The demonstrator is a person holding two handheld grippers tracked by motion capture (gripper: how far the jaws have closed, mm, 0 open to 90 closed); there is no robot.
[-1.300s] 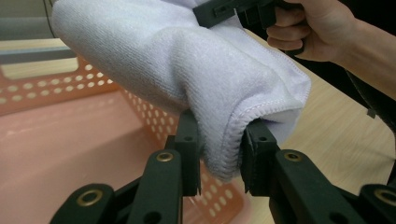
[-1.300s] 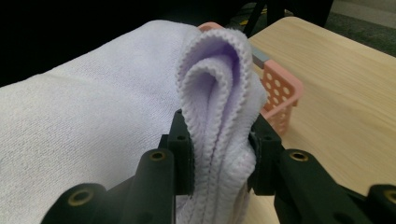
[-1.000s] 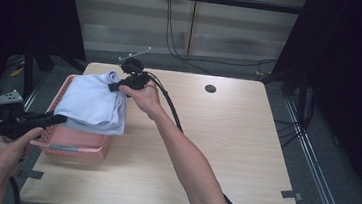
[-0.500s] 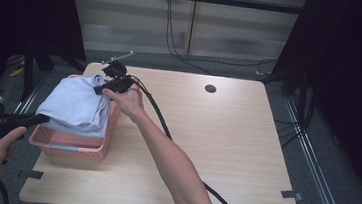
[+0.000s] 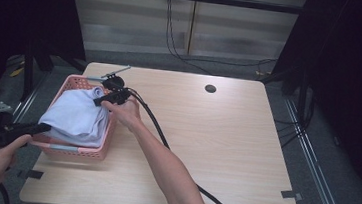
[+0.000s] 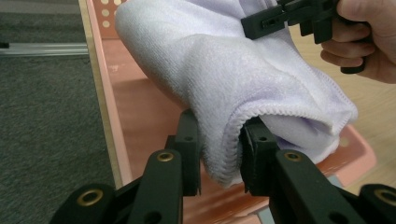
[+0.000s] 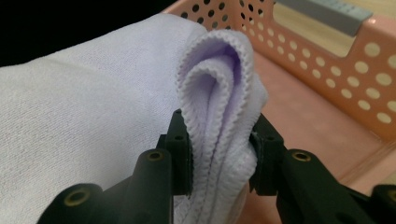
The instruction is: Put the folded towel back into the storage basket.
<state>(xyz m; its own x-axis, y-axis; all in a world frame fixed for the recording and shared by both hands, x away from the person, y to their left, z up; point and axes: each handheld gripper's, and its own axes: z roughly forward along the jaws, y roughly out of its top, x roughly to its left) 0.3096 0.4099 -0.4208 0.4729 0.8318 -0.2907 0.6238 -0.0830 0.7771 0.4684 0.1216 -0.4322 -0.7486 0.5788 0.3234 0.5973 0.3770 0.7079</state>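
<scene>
High view: I'm gripping the folded lilac towel (image 5: 78, 117) with left gripper (image 5: 35, 129) and right gripper (image 5: 103, 100), lowering into the pink basket (image 5: 71, 150); right jaws have just been easing open, release remaining.

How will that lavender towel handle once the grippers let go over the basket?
The lavender towel sags between the left gripper and the right gripper, so it is likely floppy and light. Its folded layers will probably slump loosely into the pink basket.

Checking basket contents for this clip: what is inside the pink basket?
A folded lavender towel lies in the pink basket, with bare pink floor beside it. Anything beneath the towel is covered.
</scene>
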